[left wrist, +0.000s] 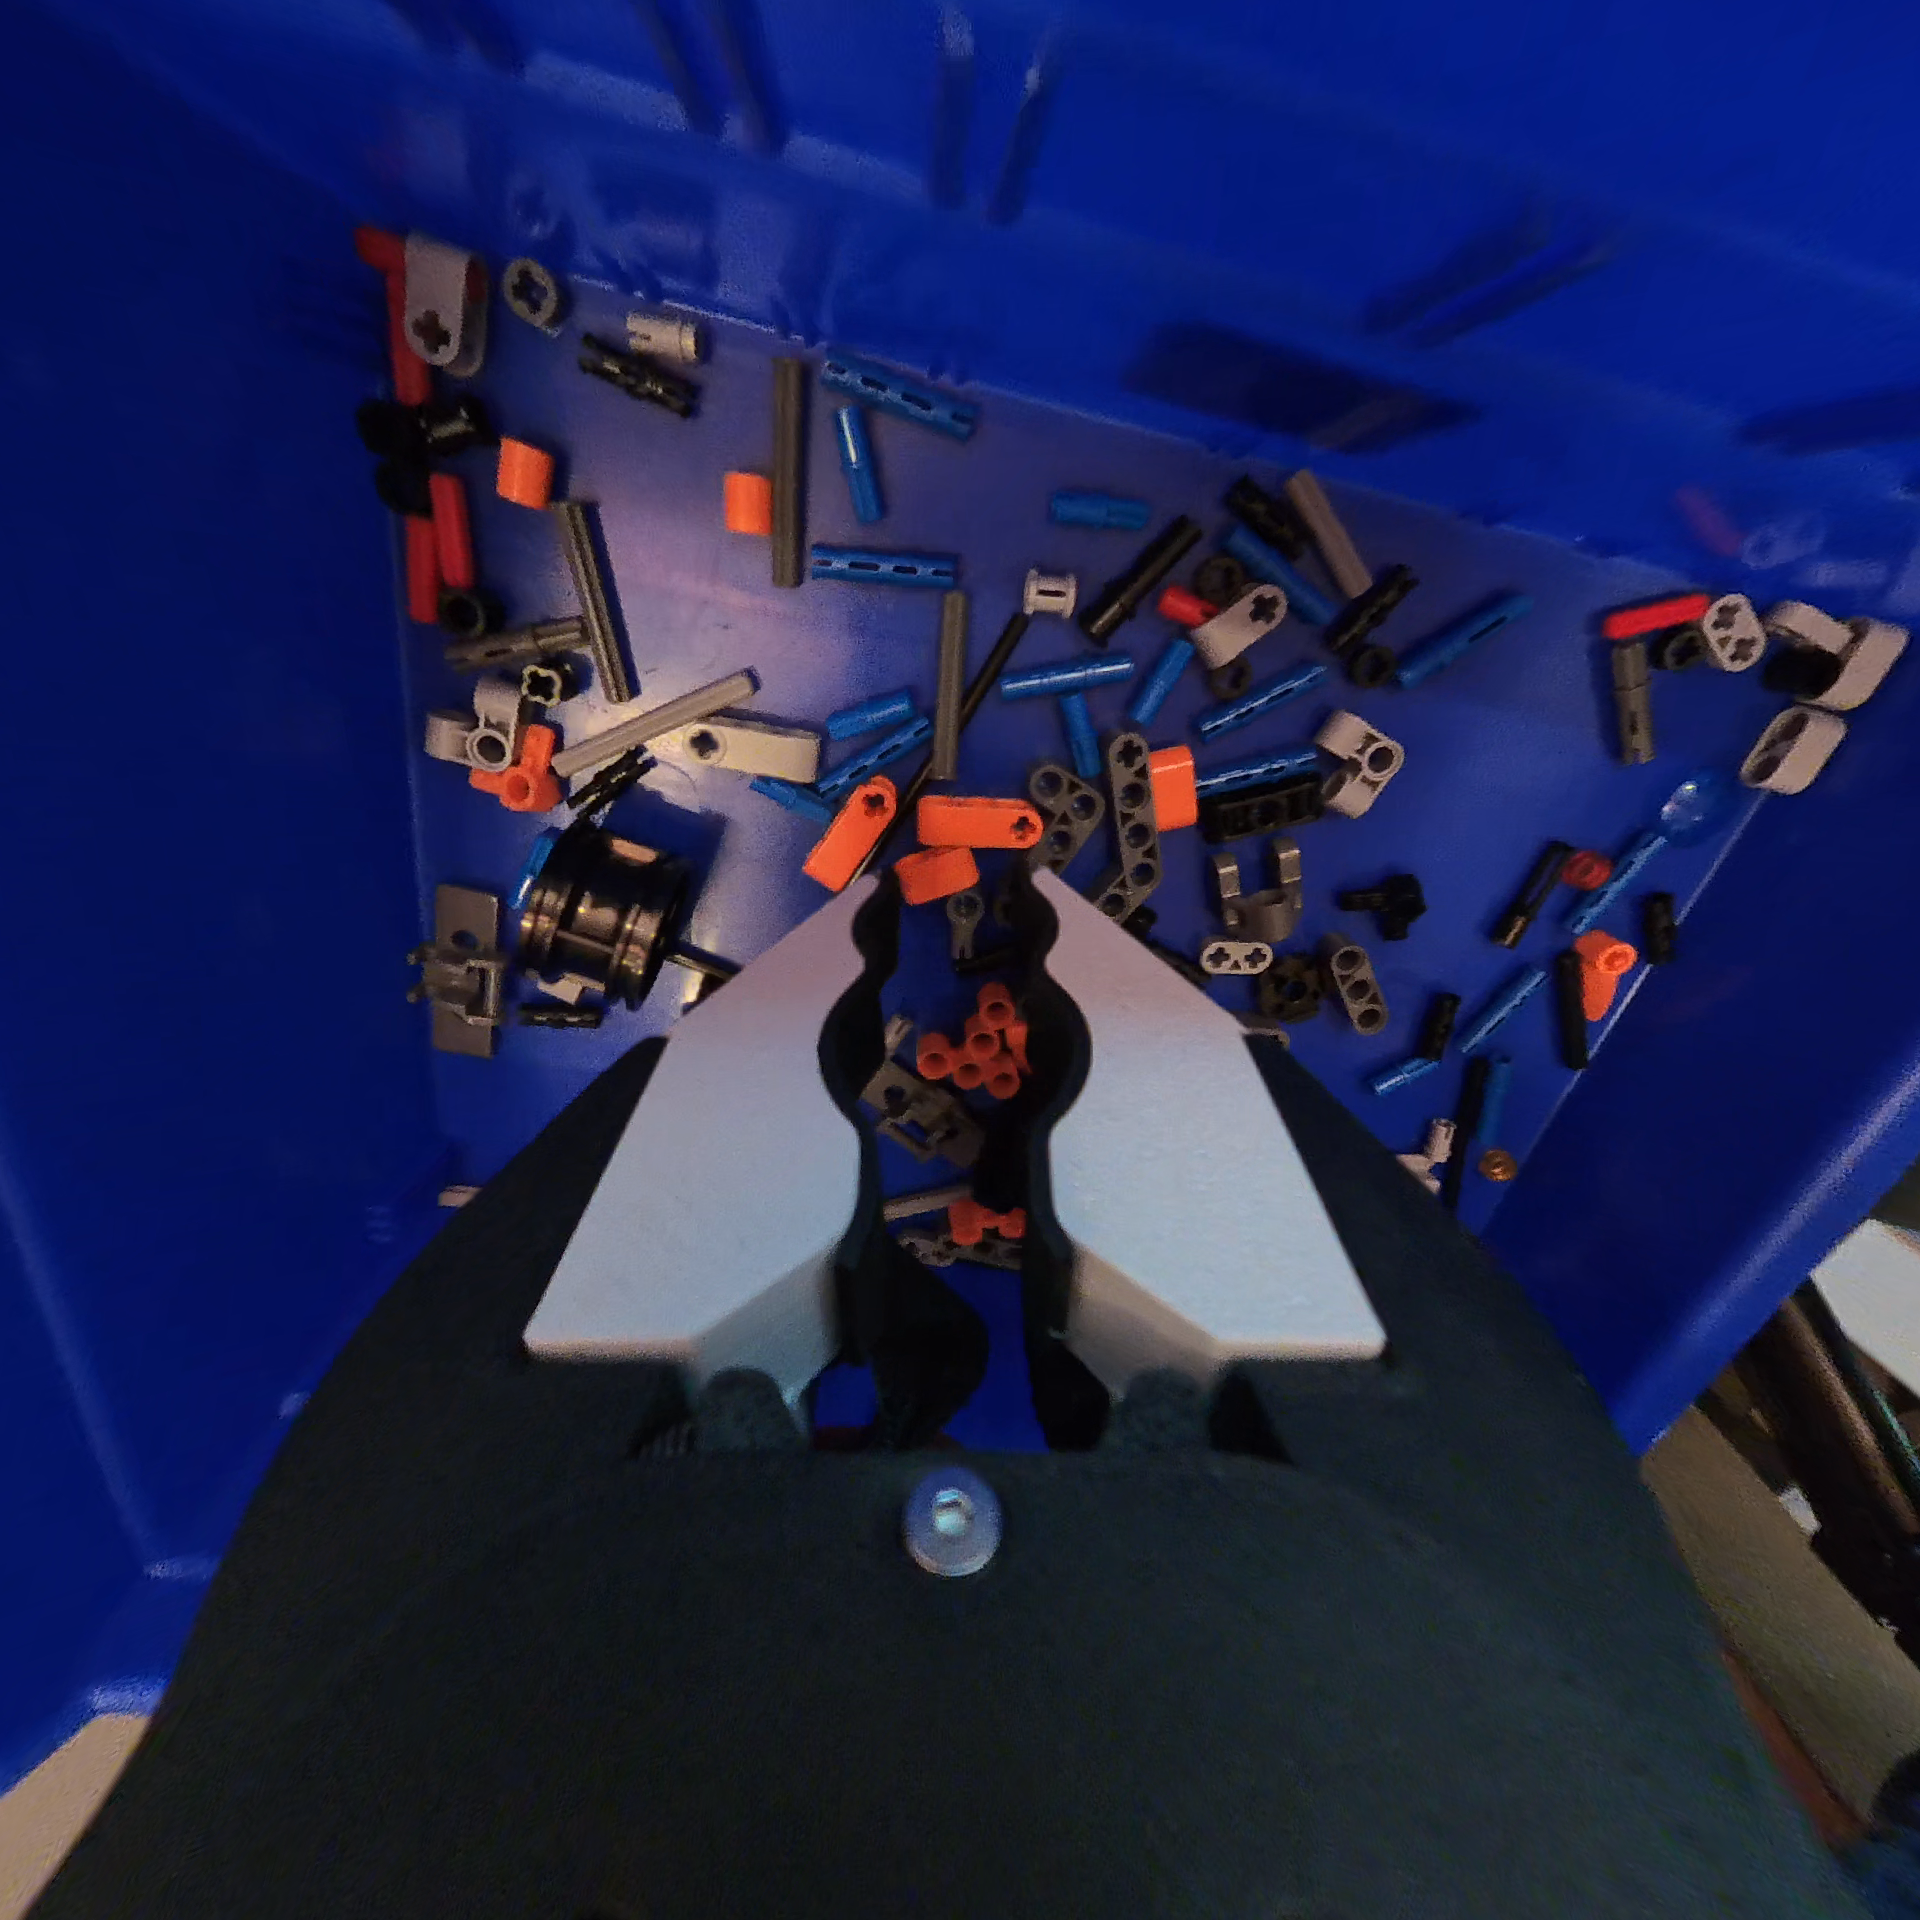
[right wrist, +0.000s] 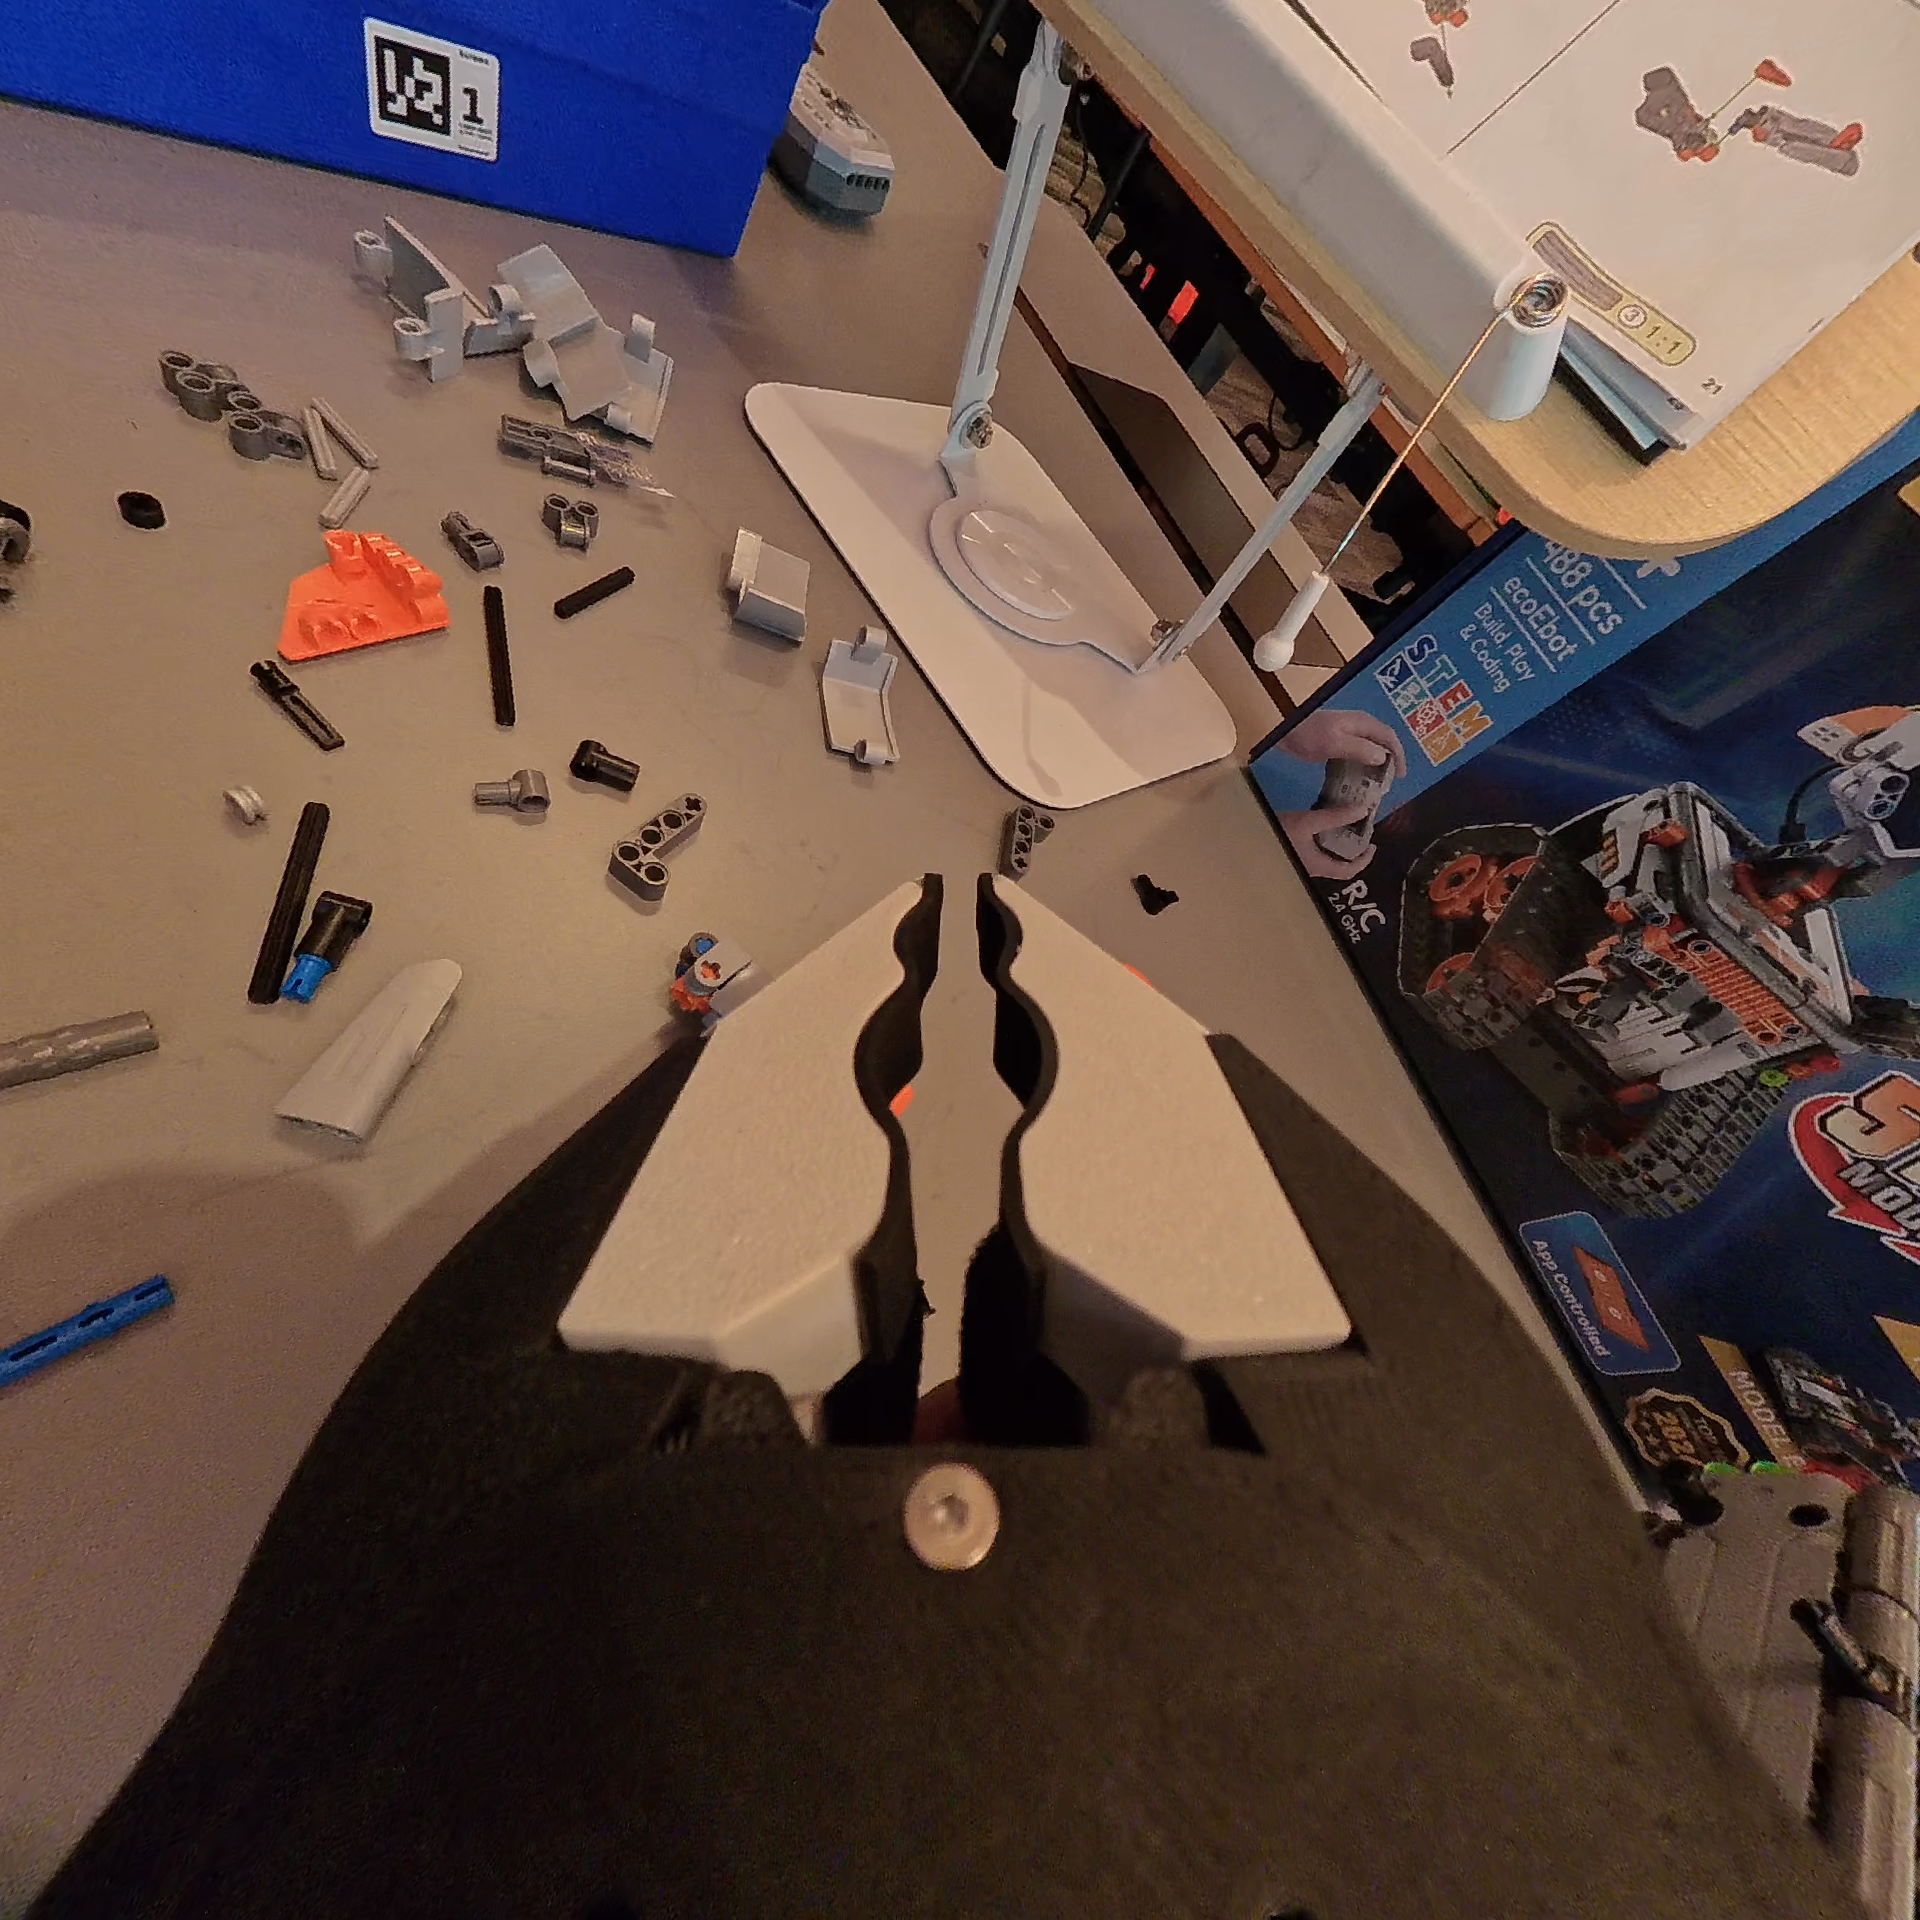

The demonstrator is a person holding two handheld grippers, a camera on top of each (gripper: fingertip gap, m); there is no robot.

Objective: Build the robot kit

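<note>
Here the left gripper (left wrist: 956,883) hangs inside the blue bin (left wrist: 208,727), jaws parted with nothing clamped between them; seen through the gap lie a cluster of small orange connectors (left wrist: 977,1049) and a dark grey bracket (left wrist: 920,1112). Just past the tips sit an orange bush (left wrist: 935,871) and a short orange beam (left wrist: 977,821), touching one another. These parts look light, rigid and smooth (likely to skid on the bin floor), best pinched across their flat sides. Farther off, blue pins (left wrist: 883,566), grey axles (left wrist: 787,468) and a black wheel hub (left wrist: 603,914) lie scattered. The right gripper (right wrist: 958,881) hovers over the grey table (right wrist: 156,1195), jaws slightly parted, apparently empty, though blur obscures the throat. Beyond it lie a grey L-beam (right wrist: 657,844), an orange panel (right wrist: 358,597) and a white stand base (right wrist: 987,613).
</note>
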